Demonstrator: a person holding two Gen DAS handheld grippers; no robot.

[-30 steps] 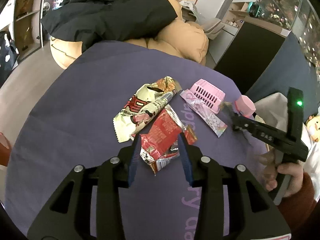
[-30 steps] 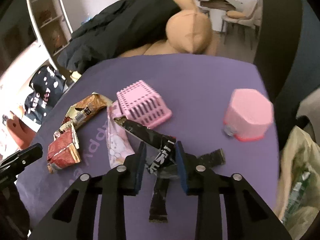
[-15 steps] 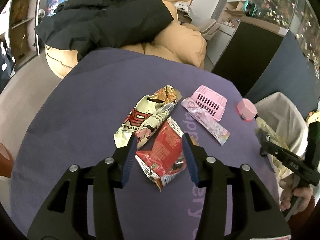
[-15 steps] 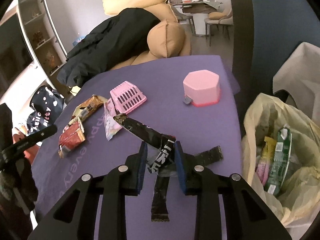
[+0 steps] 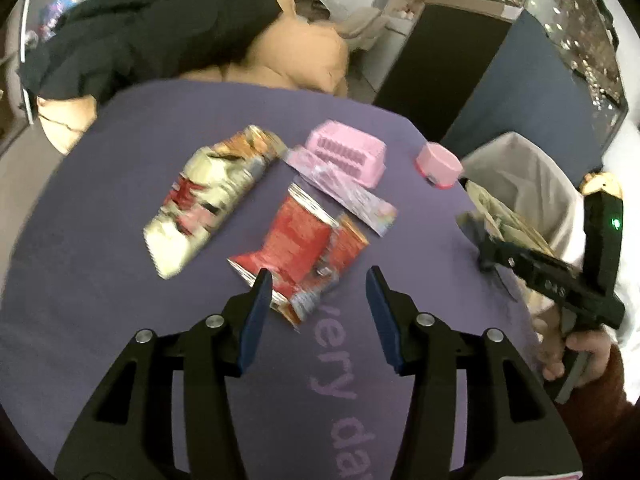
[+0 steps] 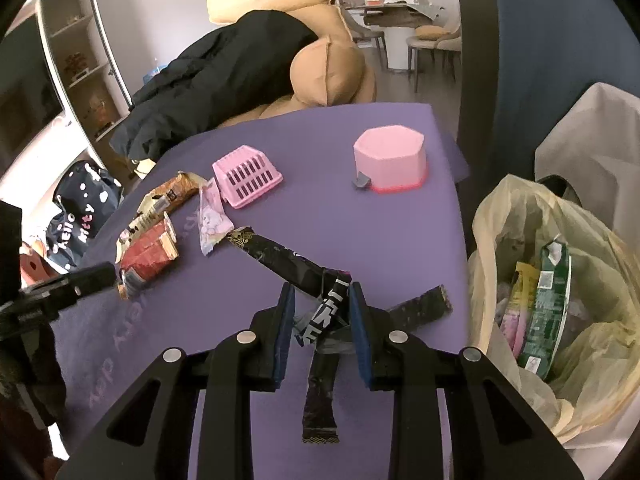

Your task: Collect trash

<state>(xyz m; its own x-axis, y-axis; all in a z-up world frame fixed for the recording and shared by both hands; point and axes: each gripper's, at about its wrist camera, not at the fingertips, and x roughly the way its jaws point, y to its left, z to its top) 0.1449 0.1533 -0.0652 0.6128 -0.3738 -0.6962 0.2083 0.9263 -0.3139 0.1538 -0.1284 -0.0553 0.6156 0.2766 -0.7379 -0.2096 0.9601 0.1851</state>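
Observation:
My right gripper (image 6: 321, 294) is shut on black wrappers (image 6: 288, 266) and holds them over the purple table (image 6: 340, 216), beside a yellow trash bag (image 6: 560, 280) with trash in it on the right. My left gripper (image 5: 316, 280) is open and empty, just in front of a red wrapper (image 5: 298, 240). A cream and red snack bag (image 5: 208, 196) lies left of it, a pink wrapper (image 5: 344, 188) behind it. The right gripper also shows in the left wrist view (image 5: 480, 248) near the bag (image 5: 516, 184).
A pink slotted basket (image 6: 246, 176) and a pink lidded box (image 6: 390, 158) stand on the far part of the table. A tan sofa (image 6: 328, 68) with a black coat (image 6: 224, 80) is behind. The table's right edge runs along the trash bag.
My right gripper has carried the black wrappers back and right, toward the trash bag. My left gripper has opened wider and drawn back from the red wrapper, which stays on the table.

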